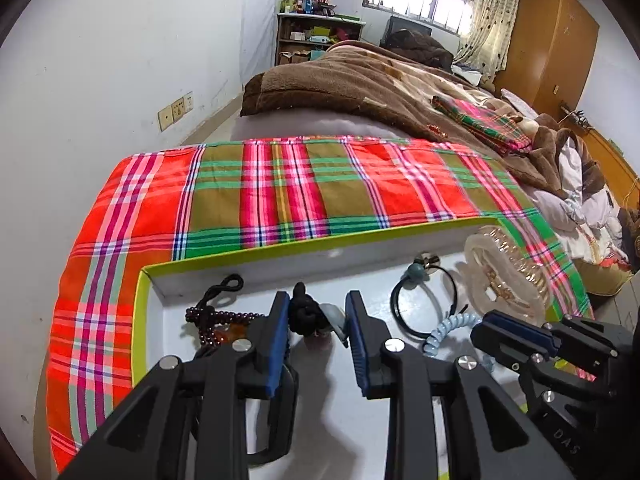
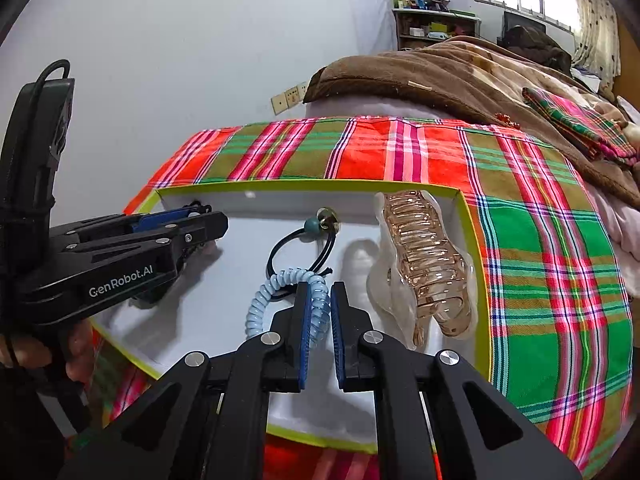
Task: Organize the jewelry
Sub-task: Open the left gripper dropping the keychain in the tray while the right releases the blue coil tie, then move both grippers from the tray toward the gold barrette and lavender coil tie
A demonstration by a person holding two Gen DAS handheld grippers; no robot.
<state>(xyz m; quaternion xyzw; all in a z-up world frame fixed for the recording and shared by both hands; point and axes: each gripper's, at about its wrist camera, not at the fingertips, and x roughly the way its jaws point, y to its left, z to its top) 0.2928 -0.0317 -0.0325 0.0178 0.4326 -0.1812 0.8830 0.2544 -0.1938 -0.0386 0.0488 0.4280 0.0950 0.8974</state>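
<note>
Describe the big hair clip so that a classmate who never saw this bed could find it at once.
On the checked cloth lies a shallow white tray with a yellow-green rim. The hair clip lies along the tray's right-hand wall. It is the only clear, amber-tinted, toothed piece, far bigger than the blue coiled tie and black hair band beside it.

The left gripper (image 1: 318, 316) fills the lower centre of its own view, pointing steeply downward, its blue-padded fingers (image 1: 280, 320) parted. The right gripper (image 2: 319, 304) points down likewise, fingers (image 2: 304, 312) nearly together. A hand (image 2: 76, 344) grips the left handle at lower left.
</note>
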